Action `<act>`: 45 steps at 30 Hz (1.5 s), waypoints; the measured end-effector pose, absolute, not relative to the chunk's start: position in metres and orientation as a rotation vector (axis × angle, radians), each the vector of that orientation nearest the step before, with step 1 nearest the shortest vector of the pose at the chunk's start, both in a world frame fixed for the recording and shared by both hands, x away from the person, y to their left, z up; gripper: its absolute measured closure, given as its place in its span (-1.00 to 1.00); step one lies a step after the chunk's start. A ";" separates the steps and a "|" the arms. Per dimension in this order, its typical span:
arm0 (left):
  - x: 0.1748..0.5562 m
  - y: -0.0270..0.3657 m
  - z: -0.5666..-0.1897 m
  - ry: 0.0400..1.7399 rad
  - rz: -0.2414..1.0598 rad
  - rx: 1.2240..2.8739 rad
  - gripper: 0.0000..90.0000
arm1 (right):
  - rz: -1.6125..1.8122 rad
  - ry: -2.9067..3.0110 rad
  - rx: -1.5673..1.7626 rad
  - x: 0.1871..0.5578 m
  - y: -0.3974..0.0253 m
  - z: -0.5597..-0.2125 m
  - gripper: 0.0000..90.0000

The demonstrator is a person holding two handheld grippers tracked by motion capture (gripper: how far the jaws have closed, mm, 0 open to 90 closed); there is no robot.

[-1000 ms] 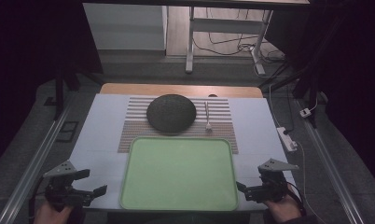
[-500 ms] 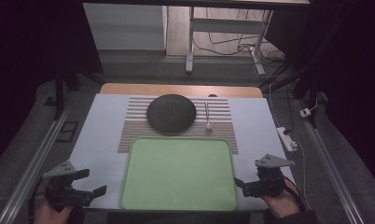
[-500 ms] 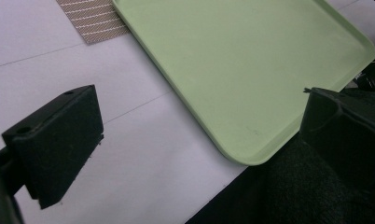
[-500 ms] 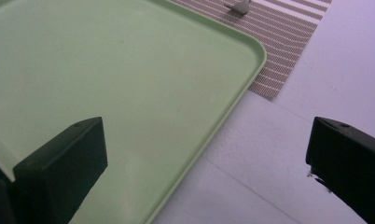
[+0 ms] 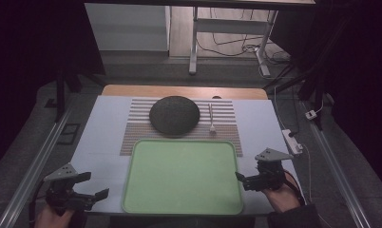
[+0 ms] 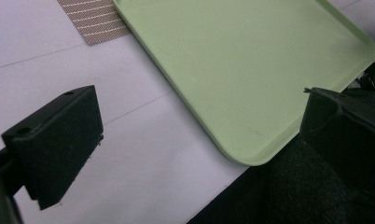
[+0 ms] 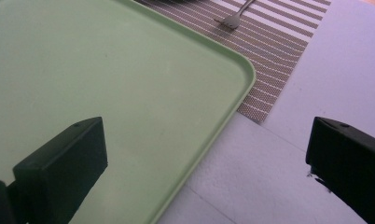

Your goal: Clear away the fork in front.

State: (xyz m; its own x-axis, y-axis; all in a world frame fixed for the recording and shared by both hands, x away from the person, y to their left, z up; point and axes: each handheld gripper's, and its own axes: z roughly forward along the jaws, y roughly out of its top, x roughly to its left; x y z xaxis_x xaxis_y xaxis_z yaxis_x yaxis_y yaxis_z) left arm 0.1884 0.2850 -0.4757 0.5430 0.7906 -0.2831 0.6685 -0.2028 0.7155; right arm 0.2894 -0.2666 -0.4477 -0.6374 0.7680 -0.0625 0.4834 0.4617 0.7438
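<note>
No legible text, label, brand or number was found in any view. The tray (image 5: 182, 175) and mat (image 5: 227, 118) carried no markings.

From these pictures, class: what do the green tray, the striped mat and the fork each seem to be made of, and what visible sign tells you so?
Green tray: probably moulded plastic, matt; one even colour, rounded corners, raised rim.
Striped mat: looks woven, perhaps vinyl or fabric; a fine mesh texture shows between the pale lines.
Fork: likely metal; thin and grey with a slight sheen, though too small to be sure.

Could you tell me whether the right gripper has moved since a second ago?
Yes. The right gripper has shifted inward toward the green tray; its fingers now reach the tray's right edge.
</note>
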 end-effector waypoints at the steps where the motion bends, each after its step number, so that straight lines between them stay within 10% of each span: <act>1: 0.188 0.285 -0.476 1.185 0.183 1.936 -1.00 | 0.999 2.327 1.054 0.291 -0.266 -0.448 -1.00; 45: 0.191 0.286 -0.476 1.197 0.170 1.934 -1.00 | 0.650 2.399 0.925 0.411 -0.199 -0.467 -1.00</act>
State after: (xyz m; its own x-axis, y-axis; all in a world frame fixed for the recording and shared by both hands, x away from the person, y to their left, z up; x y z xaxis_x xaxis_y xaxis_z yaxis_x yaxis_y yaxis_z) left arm 0.1905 0.2856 -0.4764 0.5356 0.7918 -0.2935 0.6785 -0.1966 0.7078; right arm 0.4108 -0.1993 -0.4672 -0.6538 0.7090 -0.2643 0.4787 0.6580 0.5813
